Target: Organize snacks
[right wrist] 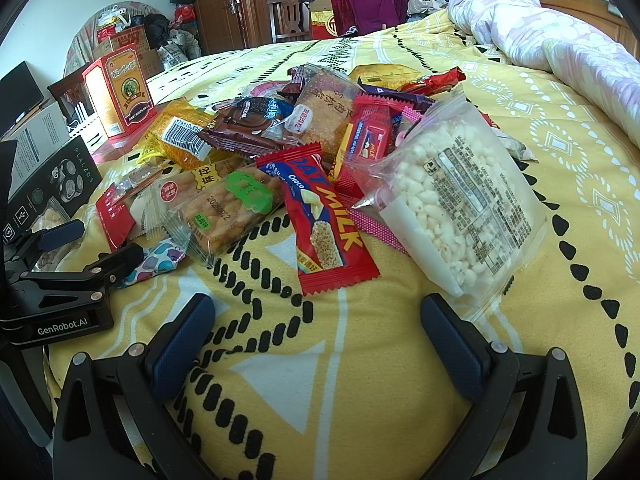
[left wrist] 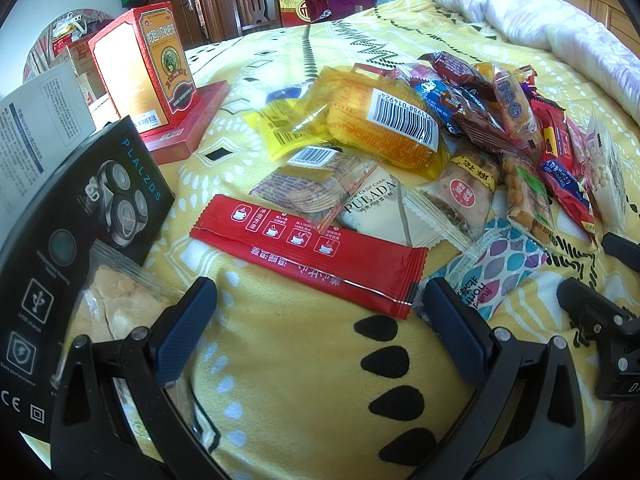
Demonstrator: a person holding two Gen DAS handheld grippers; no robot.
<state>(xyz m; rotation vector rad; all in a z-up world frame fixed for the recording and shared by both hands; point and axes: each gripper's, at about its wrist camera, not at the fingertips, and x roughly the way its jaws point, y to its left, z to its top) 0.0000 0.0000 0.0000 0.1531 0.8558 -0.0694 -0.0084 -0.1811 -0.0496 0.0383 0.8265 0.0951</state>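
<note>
On bedspread (right wrist: pixel 400 380) — one snack pile (right wrist: pixel 304 152), two grippers (left wrist: pixel 316 320) (right wrist: pixel 316 324) parted

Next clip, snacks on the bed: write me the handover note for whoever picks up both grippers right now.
Left gripper: jaws open, empty, low over the yellow bedspread, facing the long red sachet.
Right gripper: jaws open, empty, facing the red Oat Milk bar and the clear puffed-rice bag.
Snacks: one loose, overlapping pile mid-bed. A pale snack bag lies apart on the black shaver box.
Done: nothing visibly sorted.
Left: sort essentially the whole pile.
</note>
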